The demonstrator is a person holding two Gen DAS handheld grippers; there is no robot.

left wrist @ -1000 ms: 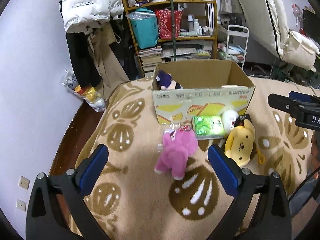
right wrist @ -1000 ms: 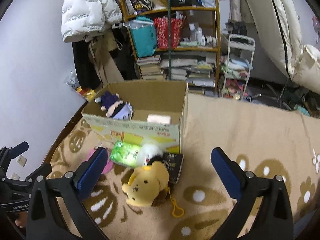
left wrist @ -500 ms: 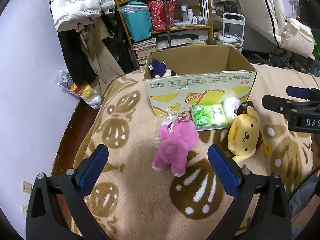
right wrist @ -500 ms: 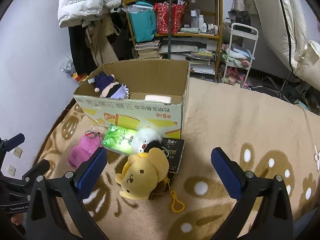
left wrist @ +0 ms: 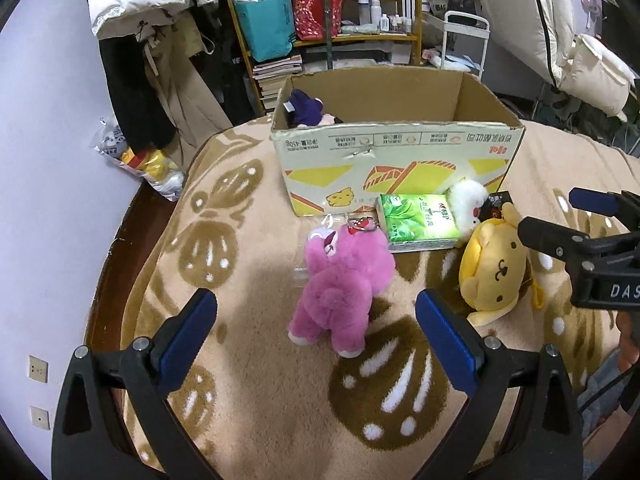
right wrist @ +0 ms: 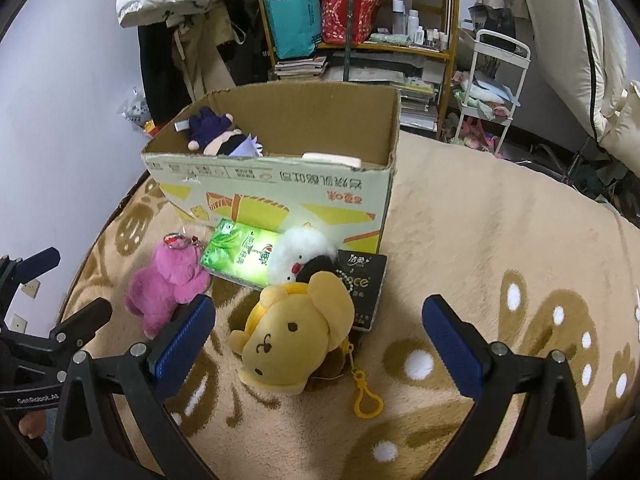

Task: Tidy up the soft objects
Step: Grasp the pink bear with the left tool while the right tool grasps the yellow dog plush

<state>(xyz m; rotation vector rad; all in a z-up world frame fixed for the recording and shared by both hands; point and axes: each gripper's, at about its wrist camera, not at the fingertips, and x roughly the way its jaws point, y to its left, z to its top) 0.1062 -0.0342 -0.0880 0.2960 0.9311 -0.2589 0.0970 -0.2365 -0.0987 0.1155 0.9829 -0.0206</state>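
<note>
A pink plush (left wrist: 344, 280) (right wrist: 168, 284) lies on the beige blanket, just ahead of my open left gripper (left wrist: 316, 336). A yellow dog plush (right wrist: 296, 336) (left wrist: 496, 268) with a yellow clip lies between the fingers of my open right gripper (right wrist: 316, 340). A green tissue pack (left wrist: 416, 220) (right wrist: 240, 256), a white plush (left wrist: 466, 204) (right wrist: 300, 258) and a black pack (right wrist: 360, 292) lie against the cardboard box (left wrist: 400, 152) (right wrist: 280, 196). A purple doll (left wrist: 304, 110) (right wrist: 220, 136) lies inside the box.
The blanket (left wrist: 260, 380) covers a bed whose left edge drops to a dark floor by the wall. Behind the box stand a cluttered shelf (left wrist: 332, 20), hanging coats (left wrist: 140, 60) and a white cart (right wrist: 492, 88). The right gripper shows in the left wrist view (left wrist: 560, 220).
Both grippers have moved forward and lower toward the toys. The pink plush and yellow plush appear larger and nearer. Nothing was grasped.
</note>
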